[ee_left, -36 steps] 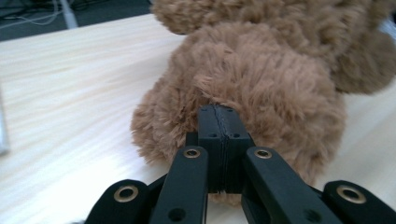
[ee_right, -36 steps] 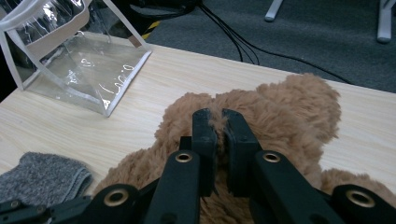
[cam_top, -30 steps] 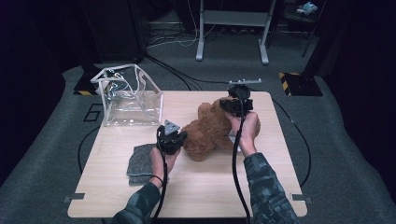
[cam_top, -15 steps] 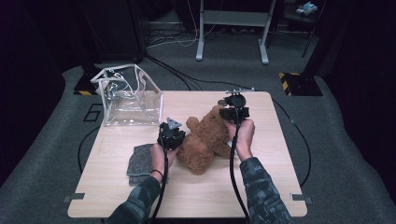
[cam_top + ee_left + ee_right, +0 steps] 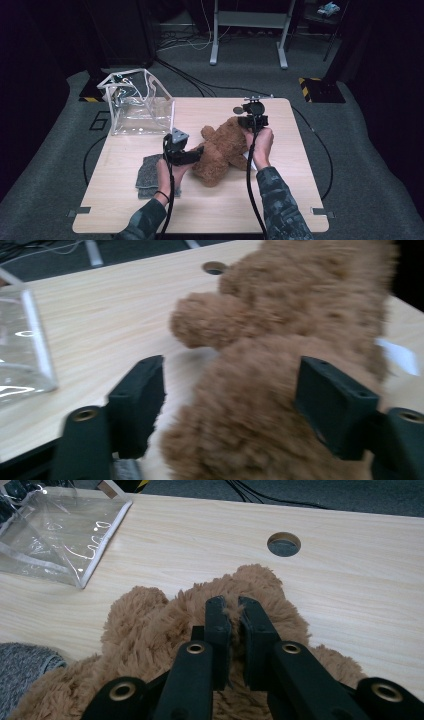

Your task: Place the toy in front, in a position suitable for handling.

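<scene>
A brown plush teddy bear [image 5: 222,150] lies on its side near the middle of the wooden counter [image 5: 280,210], its head toward one o'clock and its legs toward seven o'clock in the high view.

The right hand-held gripper [image 5: 248,121] sits at the bear's head, at about two o'clock from the toy's middle. In the right gripper view its two black jaws stand nearly together, with only a slim gap, and a tuft of the bear's fur [image 5: 232,611] is pinched between them, so it holds the bear by the plush of its head.

The left hand-held gripper [image 5: 199,152] is at nine o'clock of the bear. Its jaws have just been opening; in the left gripper view they stand wide, one on each side of the bear's furry body [image 5: 260,415], and the pads are not pressing on it.

A grey cloth [image 5: 147,175] lies on the counter at eight o'clock of the bear, partly under the left hand [image 5: 167,172]. A clear plastic bag [image 5: 137,102] stands at the counter's far-left corner, at eleven o'clock. A round hole [image 5: 284,544] in the counter shows beyond the bear's head.
</scene>
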A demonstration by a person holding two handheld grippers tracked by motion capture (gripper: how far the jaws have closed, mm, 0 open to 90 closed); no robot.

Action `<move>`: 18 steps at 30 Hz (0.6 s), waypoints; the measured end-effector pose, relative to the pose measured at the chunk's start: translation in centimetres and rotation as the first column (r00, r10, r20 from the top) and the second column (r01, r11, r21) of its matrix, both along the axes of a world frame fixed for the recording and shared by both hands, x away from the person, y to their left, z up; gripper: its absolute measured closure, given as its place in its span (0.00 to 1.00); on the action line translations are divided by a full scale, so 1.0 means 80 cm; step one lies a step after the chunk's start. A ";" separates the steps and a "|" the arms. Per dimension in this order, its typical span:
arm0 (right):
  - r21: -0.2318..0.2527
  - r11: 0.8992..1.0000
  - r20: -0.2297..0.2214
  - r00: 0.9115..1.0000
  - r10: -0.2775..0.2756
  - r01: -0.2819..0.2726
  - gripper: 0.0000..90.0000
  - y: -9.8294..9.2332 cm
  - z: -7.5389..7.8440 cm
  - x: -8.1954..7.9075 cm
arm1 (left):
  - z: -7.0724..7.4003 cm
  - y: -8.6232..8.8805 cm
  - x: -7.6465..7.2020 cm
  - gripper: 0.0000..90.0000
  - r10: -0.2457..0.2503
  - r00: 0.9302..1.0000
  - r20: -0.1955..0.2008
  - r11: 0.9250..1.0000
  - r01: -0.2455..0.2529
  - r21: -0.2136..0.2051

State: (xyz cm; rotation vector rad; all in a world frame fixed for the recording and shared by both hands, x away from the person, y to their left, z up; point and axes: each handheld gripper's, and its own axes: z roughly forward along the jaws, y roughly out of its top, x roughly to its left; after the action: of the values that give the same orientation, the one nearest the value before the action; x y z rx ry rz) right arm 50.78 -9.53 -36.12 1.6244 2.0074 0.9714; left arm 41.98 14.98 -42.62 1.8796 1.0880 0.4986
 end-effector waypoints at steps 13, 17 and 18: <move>-0.024 0.999 0.001 1.000 0.024 -0.024 0.94 0.003 -0.001 -0.002 | -0.043 -0.024 -0.008 0.55 -0.075 0.994 -0.084 0.996 0.078 0.042; -0.042 0.998 0.009 0.999 0.039 -0.039 0.94 0.003 0.003 -0.004 | -0.041 -0.017 -0.002 0.74 -0.117 0.990 -0.082 0.992 0.120 0.033; -0.044 0.998 0.014 0.999 0.039 -0.038 0.94 0.004 0.005 -0.005 | -0.039 -0.015 0.000 0.76 -0.125 0.989 -0.082 0.991 0.128 0.029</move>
State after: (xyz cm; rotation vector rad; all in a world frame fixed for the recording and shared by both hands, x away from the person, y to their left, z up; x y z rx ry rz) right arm 50.37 -9.19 -35.75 1.5569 2.0426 0.9438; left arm 41.98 13.77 -45.72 1.9987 1.0096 0.3748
